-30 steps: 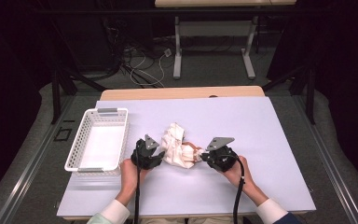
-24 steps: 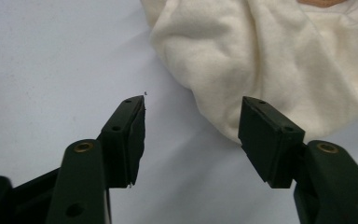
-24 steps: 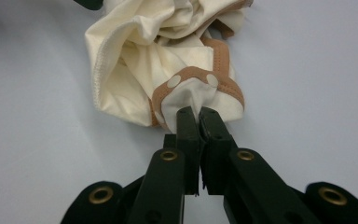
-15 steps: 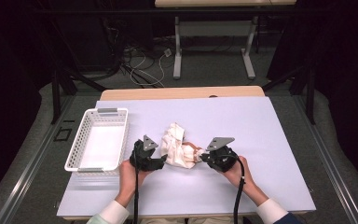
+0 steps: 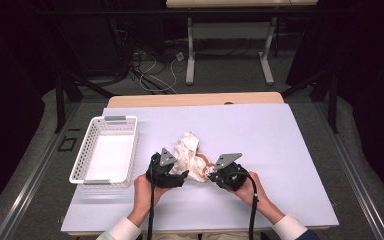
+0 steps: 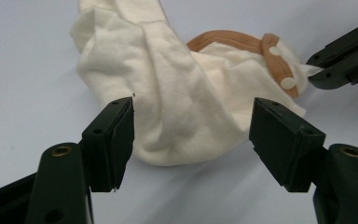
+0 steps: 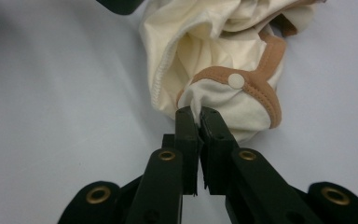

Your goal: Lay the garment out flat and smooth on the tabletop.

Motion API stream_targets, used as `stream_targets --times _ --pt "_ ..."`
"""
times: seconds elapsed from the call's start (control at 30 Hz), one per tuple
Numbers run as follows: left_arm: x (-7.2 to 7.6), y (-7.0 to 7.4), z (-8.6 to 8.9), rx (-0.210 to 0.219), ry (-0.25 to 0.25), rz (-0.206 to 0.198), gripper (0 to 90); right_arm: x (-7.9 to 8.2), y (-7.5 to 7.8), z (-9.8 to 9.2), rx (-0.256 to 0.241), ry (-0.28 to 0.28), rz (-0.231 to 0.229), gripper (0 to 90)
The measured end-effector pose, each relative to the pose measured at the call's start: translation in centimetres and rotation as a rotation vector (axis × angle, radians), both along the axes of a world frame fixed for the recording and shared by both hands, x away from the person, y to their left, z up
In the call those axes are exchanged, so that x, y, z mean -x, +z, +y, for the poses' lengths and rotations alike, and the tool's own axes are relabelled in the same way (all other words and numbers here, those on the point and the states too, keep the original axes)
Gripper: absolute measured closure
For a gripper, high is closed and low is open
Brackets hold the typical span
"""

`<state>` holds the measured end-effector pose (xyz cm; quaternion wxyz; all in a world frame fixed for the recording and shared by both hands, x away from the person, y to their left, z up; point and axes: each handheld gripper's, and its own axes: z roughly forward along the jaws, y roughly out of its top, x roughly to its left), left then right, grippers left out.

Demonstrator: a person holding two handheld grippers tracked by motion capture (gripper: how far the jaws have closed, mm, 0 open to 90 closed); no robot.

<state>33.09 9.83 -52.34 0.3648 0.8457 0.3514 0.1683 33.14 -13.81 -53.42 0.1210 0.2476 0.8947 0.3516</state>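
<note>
There is one cream garment (image 5: 190, 159), crumpled in a heap on the white table cover (image 5: 280, 150), near the middle and toward the person's side. It has a tan trim (image 7: 261, 88) along an edge, and on this trim I can count two small white snap buttons (image 6: 275, 51) in the left gripper view; in the right gripper view one of them is clear. I can read no label, brand or writing on the garment.

The right gripper (image 7: 196, 114) has its jaws pressed together on a small fold of the cream cloth, just below the trim with the button. The left gripper (image 6: 193, 133) has its jaws wide apart, one on each side of the near edge of the heap; the cloth lies between them, but the pads are not touching it, as far as I can see. In the high view, the two grippers sit at the left and right of the garment, each held by one hand.

One white plastic basket (image 5: 92, 145) stands on the left part of the table, apart from the garment. Its inside is bare. It shows no writing.
</note>
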Motion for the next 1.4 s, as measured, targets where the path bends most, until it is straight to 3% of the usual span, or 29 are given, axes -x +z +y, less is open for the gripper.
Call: stream_targets --times 0.1,0.23,0.4,0.6,0.73,0.9,1.03,1.13,1.23,1.37,1.4 --pt "-0.1 -0.4 -0.5 -0.013 0.004 0.009 35.3 0.0 0.2 0.1 -0.004 0.006 0.001 78.8" --pt "-0.3 -1.1 -0.8 -0.045 0.011 0.021 44.7 -0.3 0.8 -0.2 -0.044 0.010 0.000 63.4" --pt "-0.6 -1.7 -0.9 -0.052 0.005 0.025 57.0 -0.8 1.4 -0.6 -0.087 -0.008 -0.016 56.7" --pt "-0.8 -2.0 -0.7 -0.063 0.003 0.021 72.1 -1.9 1.5 -0.7 -0.105 -0.064 -0.029 57.3" --pt "-1.0 -2.1 -0.7 -0.074 -0.009 0.021 78.0 -2.8 1.3 -0.5 -0.126 -0.100 -0.020 57.5" --pt "-1.0 -2.4 -0.7 -0.073 -0.005 0.033 83.4 -3.7 1.1 -0.5 -0.118 -0.126 -0.028 59.8" --pt "-1.1 -2.5 -0.6 -0.075 -0.009 0.043 86.5 -4.7 0.6 -0.9 -0.163 -0.166 -0.004 60.8" --pt "-1.2 -2.5 -0.5 -0.069 -0.010 0.048 87.8 -5.3 0.0 -0.9 -0.169 -0.173 0.045 61.7" --pt "-1.3 -2.5 -0.3 -0.068 -0.012 0.047 87.9 -5.5 -0.6 -0.4 -0.145 -0.157 0.076 63.7" --pt "-1.5 -2.5 0.0 -0.056 -0.003 0.046 87.9 -5.5 -1.4 0.2 -0.091 -0.152 0.100 74.2" --pt "-1.5 -2.5 0.1 -0.058 -0.005 0.048 87.9 -5.5 -1.7 0.3 -0.094 -0.150 0.089 76.4"
